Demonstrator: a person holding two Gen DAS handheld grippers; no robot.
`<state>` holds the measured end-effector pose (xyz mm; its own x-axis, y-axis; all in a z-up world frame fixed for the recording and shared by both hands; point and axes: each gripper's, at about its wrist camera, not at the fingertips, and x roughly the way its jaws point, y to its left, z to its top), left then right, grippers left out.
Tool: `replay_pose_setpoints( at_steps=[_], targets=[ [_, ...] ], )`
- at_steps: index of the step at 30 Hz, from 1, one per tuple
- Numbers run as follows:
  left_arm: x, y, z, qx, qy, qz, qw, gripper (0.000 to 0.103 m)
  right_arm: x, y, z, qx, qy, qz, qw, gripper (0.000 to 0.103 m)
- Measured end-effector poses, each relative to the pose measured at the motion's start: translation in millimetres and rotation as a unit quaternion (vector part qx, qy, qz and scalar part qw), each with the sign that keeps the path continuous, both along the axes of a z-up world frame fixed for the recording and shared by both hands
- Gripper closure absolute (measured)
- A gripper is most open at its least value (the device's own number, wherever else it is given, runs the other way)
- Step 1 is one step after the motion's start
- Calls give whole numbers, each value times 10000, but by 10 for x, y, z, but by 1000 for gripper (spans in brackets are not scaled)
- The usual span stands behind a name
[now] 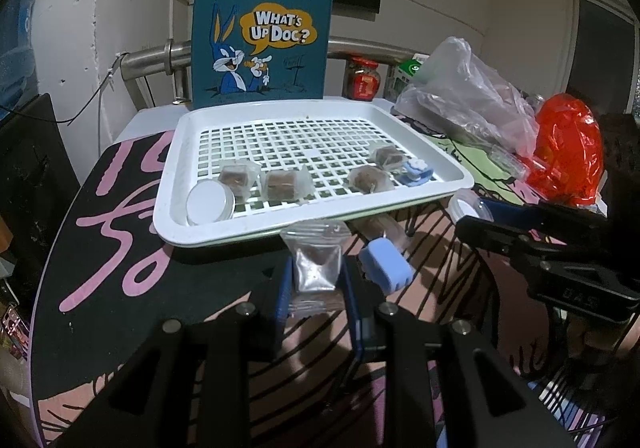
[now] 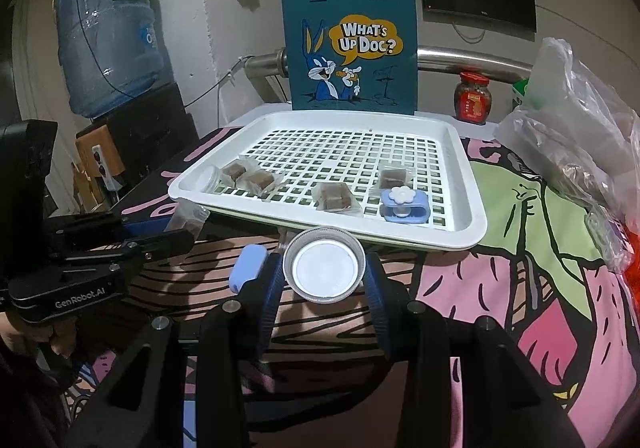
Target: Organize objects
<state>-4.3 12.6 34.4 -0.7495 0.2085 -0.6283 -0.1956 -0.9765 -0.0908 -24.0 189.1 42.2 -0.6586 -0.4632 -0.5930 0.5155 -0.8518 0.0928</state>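
The left gripper (image 1: 316, 280) is clamped on a small clear packet (image 1: 316, 266) holding a brown cube, just in front of the near rim of the white slotted tray (image 1: 452, 164). The right gripper (image 2: 324, 280) grasps a round clear jar with a white lid (image 2: 324, 268), also just short of that rim. In the tray lie 4 wrapped cubes (image 2: 336, 200), another round jar (image 1: 210, 202) and a blue clip (image 2: 404, 206), while a blue block (image 1: 386, 266) sits on the patterned cloth (image 2: 520, 248) between the grippers.

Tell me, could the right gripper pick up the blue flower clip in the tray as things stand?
Probably not yet. The right gripper is shut on a round lidded jar, so its jaws are full. The path looks free, though: the clip lies just beyond the tray's near rim, with nothing on top.
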Motion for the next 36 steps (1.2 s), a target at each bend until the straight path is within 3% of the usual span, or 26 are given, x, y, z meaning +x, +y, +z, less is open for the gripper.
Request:
replay_pose_setpoints(
  at_steps=[36],
  targets=[
    [35,-20,20,116,107,-84,9998,79,32,54,39,-153,103,12,9998,63]
  ],
)
